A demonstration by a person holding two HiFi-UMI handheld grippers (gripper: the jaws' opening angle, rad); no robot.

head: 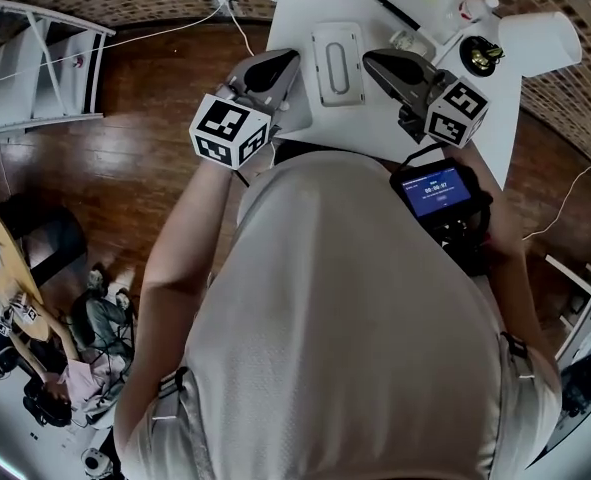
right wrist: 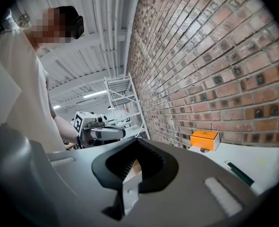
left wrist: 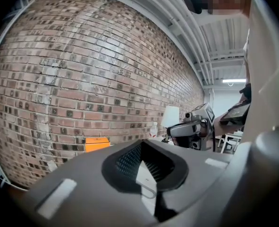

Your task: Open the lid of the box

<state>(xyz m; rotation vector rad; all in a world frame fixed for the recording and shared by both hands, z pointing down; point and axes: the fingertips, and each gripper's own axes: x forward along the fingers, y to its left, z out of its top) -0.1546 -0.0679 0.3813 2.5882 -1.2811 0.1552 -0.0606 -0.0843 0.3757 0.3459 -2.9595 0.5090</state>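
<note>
Head view. Found the box (head: 337, 63), white with its lid down, lying flat on the white table (head: 295, 8). Noted the left gripper (head: 291, 60) just beside its left edge and the right gripper (head: 371, 61) just beside its right edge. Cannot tell whether either touches it. Recorded a pen (head: 395, 11) farther back on the table.

Left gripper view. Found the jaws pressed together, pinching nothing, aimed at a brick wall (left wrist: 82, 70). Sighted an orange carton (left wrist: 97, 144) at the foot of that wall.

Right gripper view. Found the jaws likewise pressed together, with nothing between them. Sighted the same carton, the pen and metal shelving (right wrist: 120, 98) along the wall.
</note>
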